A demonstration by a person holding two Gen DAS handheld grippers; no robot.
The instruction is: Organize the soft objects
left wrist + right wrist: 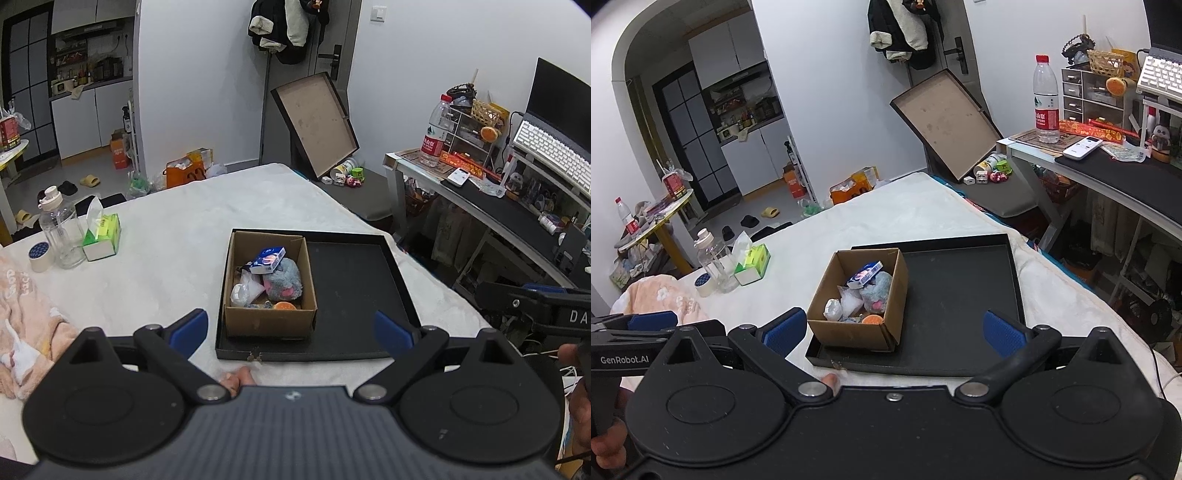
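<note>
Grey plush toy (284, 282) lies heaped in the open cardboard box (269, 320), tissue pack (267, 260) on top, crumpled white bag (245, 291) beside.

1. White walls (207, 74); a door (340, 37) with a black handle; coats (284, 26) hang on a stand.
2. Grey floor (92, 166); kitchen cabinets (746, 155) beyond an arch.
3. A cluttered desk (498, 199) stands at right; a white-covered bed (221, 206) fills the foreground.

Box (269, 317) in tray's (354, 291) left side, toys (284, 282) seemingly inside
</note>
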